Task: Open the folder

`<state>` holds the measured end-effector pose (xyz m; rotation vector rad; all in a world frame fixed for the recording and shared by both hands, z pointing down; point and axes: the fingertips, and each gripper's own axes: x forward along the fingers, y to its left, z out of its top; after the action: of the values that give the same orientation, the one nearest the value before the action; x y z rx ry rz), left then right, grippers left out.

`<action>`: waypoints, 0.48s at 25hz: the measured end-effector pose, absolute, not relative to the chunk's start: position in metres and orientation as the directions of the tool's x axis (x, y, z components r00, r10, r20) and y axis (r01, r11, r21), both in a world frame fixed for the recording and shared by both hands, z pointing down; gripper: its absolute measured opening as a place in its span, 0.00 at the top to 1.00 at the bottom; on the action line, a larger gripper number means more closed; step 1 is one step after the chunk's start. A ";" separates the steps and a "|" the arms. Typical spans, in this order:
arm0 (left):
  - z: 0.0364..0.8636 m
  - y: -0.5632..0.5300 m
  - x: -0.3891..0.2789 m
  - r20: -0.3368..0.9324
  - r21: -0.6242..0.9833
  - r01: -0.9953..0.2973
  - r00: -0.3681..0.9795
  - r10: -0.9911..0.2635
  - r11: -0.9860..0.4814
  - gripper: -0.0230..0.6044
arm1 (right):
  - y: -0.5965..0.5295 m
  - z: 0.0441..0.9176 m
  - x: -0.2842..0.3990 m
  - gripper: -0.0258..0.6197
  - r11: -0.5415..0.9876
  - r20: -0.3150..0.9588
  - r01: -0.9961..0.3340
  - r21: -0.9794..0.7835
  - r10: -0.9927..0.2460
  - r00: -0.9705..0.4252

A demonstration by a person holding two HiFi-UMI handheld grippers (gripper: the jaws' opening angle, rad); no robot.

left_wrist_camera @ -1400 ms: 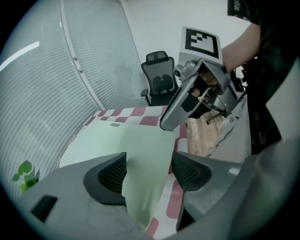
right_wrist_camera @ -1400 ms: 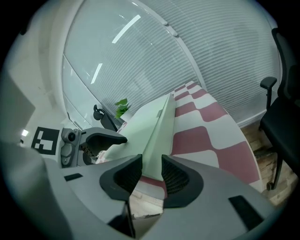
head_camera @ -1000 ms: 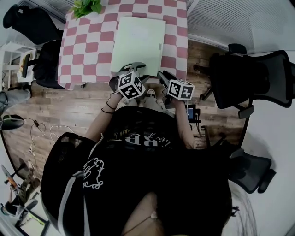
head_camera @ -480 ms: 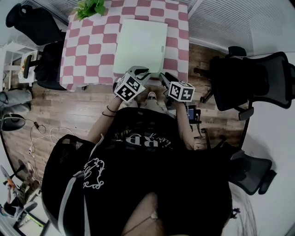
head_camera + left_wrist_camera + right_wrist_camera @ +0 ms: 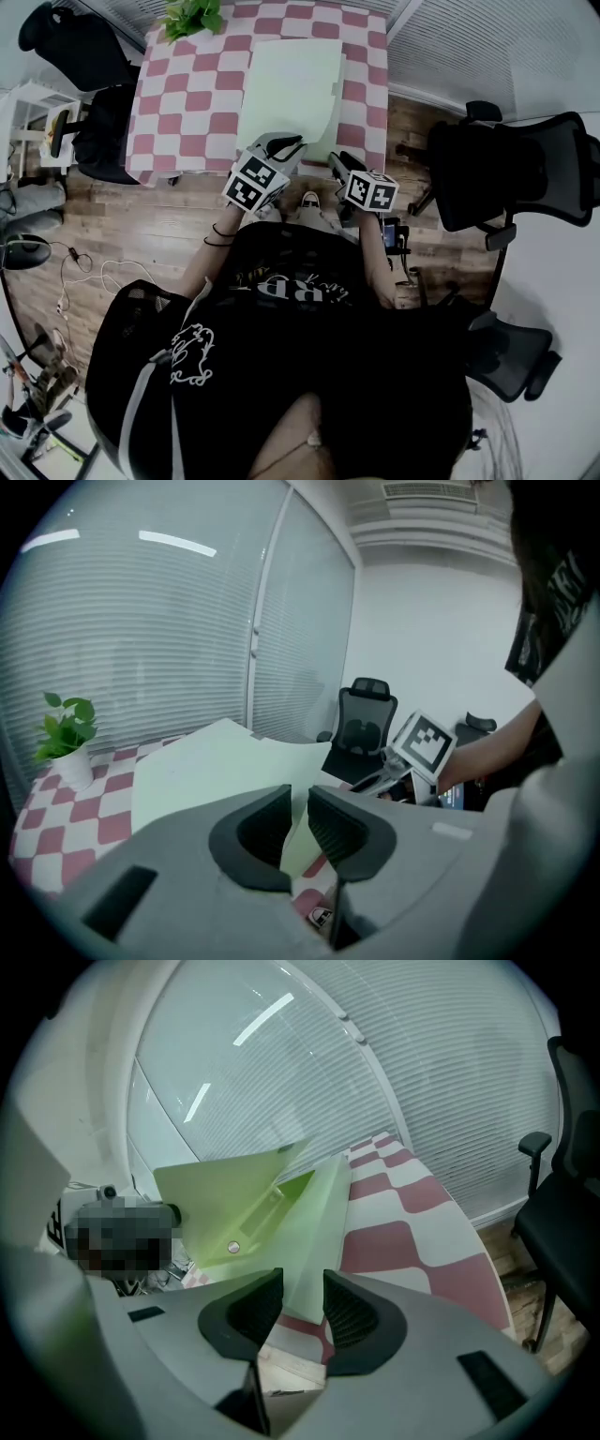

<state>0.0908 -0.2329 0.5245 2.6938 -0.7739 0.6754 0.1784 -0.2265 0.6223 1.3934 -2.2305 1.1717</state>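
A table (image 5: 187, 103) under a pink-and-white checked cloth fills the top of the head view. It stands on a wooden floor (image 5: 122, 225) in an office with slatted blinds (image 5: 141, 639) along the wall. Black office chairs stand on both sides, one at the right edge of the frame (image 5: 497, 169) and another at the upper left (image 5: 75, 47). A white pot (image 5: 73, 766) at the table's far left corner holds a small leafy plant (image 5: 192, 14). The pale green folder (image 5: 286, 84) lies on the cloth right of centre, its near edge at the table's near edge, just ahead of the person's two tools. The folder is partly open: seen from the right gripper's camera, its cover (image 5: 234, 1194) stands up at a slant, brighter green on the inside, where a small round stud and a raised strip show. The lower leaf (image 5: 323, 1213) runs along the checked cloth. The left gripper (image 5: 278, 147) sits at the folder's near edge, its jaws drawn narrow — the cover's edge pinched between them. The right gripper (image 5: 336, 164) sits just beside it at the folder's near right corner, its jaws also narrow, with the edge of the lower leaf held between them. The person, in a black printed top, fills the lower half of the head view.
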 end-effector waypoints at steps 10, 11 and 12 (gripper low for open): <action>0.462 -0.241 0.009 0.324 0.318 -0.735 0.678 -0.660 -0.599 0.89 | -0.230 0.621 0.178 0.78 0.235 0.613 -0.862 -0.449 -0.621 -0.489; 0.458 -0.244 -0.004 0.303 0.344 -0.750 0.658 -0.689 -0.565 0.89 | -0.230 0.621 0.177 0.78 0.243 0.619 -0.865 -0.438 -0.616 -0.487; 0.454 -0.245 -0.018 0.285 0.368 -0.765 0.634 -0.719 -0.529 0.89 | -0.231 0.621 0.177 0.78 0.250 0.625 -0.868 -0.429 -0.612 -0.485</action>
<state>-0.0183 -0.2455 0.4543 2.3956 -1.1657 0.1343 0.1769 -0.2308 0.6212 1.3618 -2.1981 1.0856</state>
